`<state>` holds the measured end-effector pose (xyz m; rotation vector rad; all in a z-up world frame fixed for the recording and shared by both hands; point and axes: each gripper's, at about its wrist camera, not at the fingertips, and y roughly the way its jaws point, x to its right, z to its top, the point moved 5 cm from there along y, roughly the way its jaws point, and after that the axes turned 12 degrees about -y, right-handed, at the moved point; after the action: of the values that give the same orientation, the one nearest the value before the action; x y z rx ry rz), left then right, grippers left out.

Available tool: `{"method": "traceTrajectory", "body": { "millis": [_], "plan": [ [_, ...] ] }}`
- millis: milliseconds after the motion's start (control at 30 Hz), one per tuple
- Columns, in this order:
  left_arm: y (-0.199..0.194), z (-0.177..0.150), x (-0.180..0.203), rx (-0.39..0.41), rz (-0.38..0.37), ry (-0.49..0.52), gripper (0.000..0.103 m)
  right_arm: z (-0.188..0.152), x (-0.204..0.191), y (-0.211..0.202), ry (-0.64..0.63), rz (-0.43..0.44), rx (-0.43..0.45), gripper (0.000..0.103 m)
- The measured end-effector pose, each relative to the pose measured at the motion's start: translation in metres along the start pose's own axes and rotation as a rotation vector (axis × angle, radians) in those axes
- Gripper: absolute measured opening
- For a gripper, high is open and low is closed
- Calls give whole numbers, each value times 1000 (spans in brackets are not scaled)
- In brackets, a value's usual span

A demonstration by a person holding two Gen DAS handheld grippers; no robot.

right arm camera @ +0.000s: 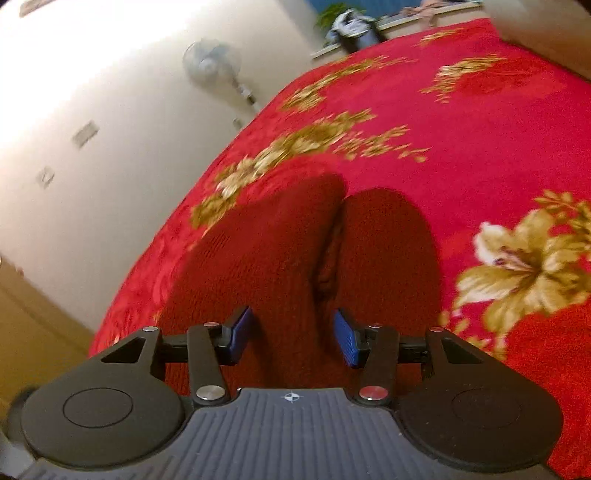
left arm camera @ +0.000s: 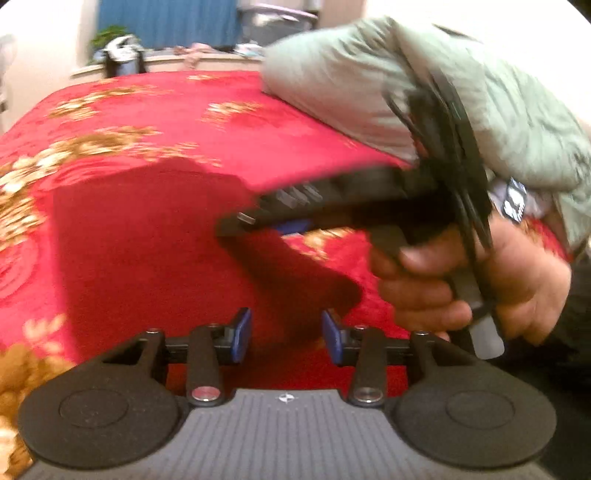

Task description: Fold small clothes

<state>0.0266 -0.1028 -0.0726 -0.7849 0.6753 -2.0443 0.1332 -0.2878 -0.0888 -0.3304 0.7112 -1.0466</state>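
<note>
I'm looking down on a bed under a red blanket (right arm camera: 480,122) patterned with gold and cream flowers. A pale wall runs along its left side with a standing fan (right arm camera: 212,64) against it, and at the far end a ledge carries a potted plant (left arm camera: 109,35) in front of a blue curtain (left arm camera: 166,22). A dark red knitted garment (right arm camera: 280,240) lies on the blanket right in front of my right gripper (right arm camera: 293,338), whose jaws are spread with the knit below them, not pinched. My left gripper (left arm camera: 286,338) also has its jaws spread over bare blanket, empty. A grey-green padded garment (left arm camera: 369,85) fills the far right of the left view. Motion blur smears the right hand (left arm camera: 480,280), and the red knit blends into the blanket, so its edges are hard to trace
</note>
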Motion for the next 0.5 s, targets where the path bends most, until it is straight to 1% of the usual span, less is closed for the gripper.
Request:
{"method": "traceTrajectory", "body": {
  "millis": [67,100,133,200,233,267,300,333,367,400,433,467,500],
  "plan": [
    [-19,6,-23,31,45,-41,47,-1,-6,-4,-42,-10,11,21],
    [-28,8,-35,48,71,-55,47,0,-9,-11,-47,-10,32,18],
    [-34,10,-45,65,99,-69,47,3,-8,-21,-34,1,72,15],
    [-46,19,-63,98,142,-106,47,14,-8,-54,18,74,203,14],
    [-55,28,-69,111,143,-122,47,15,-8,-67,31,115,253,14],
    [-61,33,-75,124,138,-139,47,13,-6,-71,37,118,257,14],
    [-66,39,-77,130,131,-150,47,8,0,-67,50,78,218,14],
    [-70,40,-78,127,122,-158,47,-2,9,-52,77,6,118,14],
    [-65,39,-79,104,108,-165,47,-14,21,-36,111,-60,6,14],
    [-51,39,-81,64,104,-172,47,-26,32,-23,154,-110,-78,14],
    [-38,32,-85,8,113,-177,46,-32,38,-18,198,-121,-102,14],
    [-20,20,-89,-73,140,-174,47,-30,39,-20,211,-121,-93,14],
    [-7,8,-94,-137,169,-168,49,-26,35,-23,192,-124,-78,14]
  ]
}}
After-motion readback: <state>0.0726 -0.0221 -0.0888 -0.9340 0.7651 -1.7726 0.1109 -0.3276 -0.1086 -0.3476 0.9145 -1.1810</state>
